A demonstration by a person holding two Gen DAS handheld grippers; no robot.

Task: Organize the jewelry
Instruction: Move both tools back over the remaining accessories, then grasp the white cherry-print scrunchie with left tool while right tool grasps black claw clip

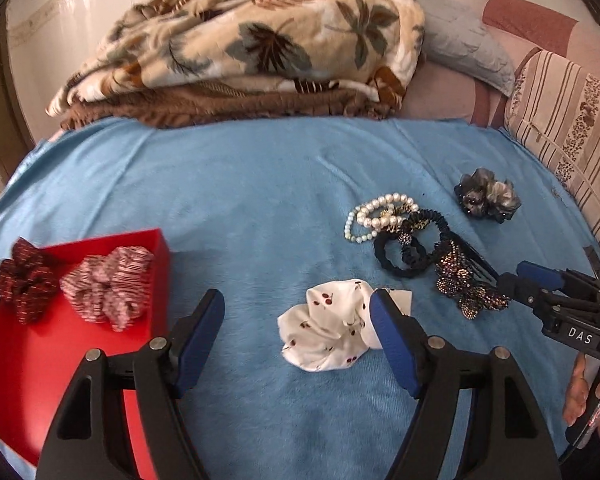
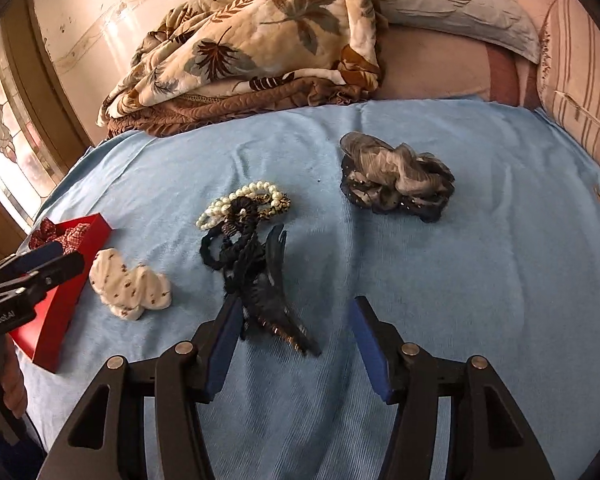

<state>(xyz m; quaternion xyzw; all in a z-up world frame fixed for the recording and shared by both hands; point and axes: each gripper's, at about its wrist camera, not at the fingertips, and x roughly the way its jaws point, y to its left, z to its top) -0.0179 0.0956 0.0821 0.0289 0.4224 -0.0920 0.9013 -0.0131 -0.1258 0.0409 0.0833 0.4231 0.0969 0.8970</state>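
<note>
left tongs (image 1: 298,334) are hanging open with the white cherry scrunchie (image 1: 326,330) lying just beyond, right pad overlapping it; right tongs (image 2: 292,340) are gaping over the beaded hair clip (image 2: 268,304)

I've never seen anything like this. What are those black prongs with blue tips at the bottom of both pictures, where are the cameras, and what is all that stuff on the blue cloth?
There is no robot here. A person holds a hand tool in each hand; each tool ends in a two-finger gripper with blue pads, and a wide-angle camera on it looks out along the fingers. One picture comes from the left gripper, the other from the right gripper. Both are open and hold nothing.

On the blue cloth lie a white scrunchie, a pearl bracelet, black hair ties, a beaded hair clip and a grey scrunchie. A red box at the left already holds a dark red scrunchie and a striped pink scrunchie. Folded blankets lie behind.
</note>
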